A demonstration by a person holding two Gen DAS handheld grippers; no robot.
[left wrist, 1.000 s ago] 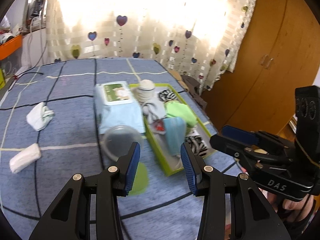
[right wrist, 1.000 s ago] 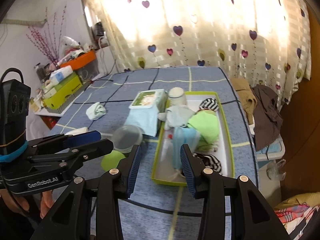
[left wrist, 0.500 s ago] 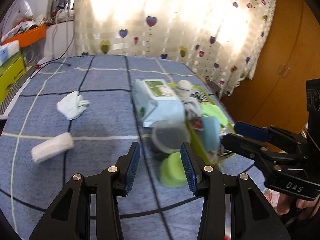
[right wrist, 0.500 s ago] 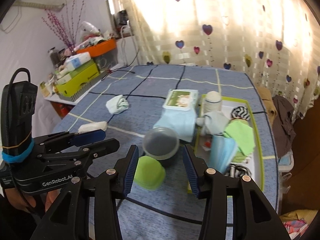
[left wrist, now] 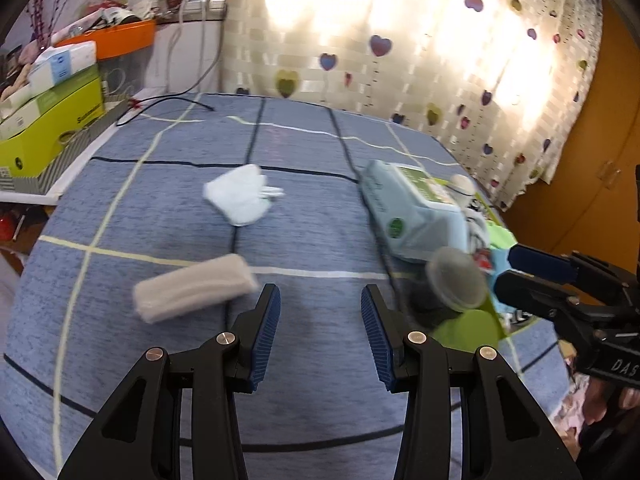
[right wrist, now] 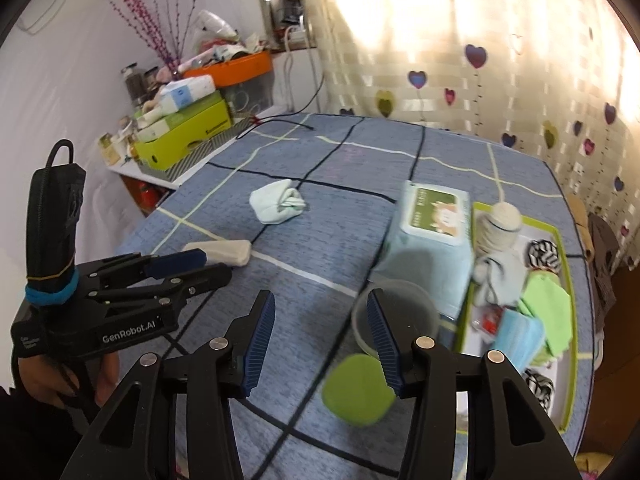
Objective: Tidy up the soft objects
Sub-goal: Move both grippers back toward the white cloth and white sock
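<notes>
Swung away from the green tray (right wrist: 570,280), already stocked with soft items, toward two stragglers on the blue bedspread (left wrist: 312,216). Rolled white cloth (left wrist: 192,293) now just ahead of left gripper (left wrist: 320,332), released, empty. Right gripper (right wrist: 320,340) just widened, nothing between jaws. Bundled pale sock (left wrist: 240,194) farther off; likely next pickups.

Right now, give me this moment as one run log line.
left gripper: open, empty | right gripper: just opening, empty | rolled cloth, white sock: on bed | tray: part filled
</notes>
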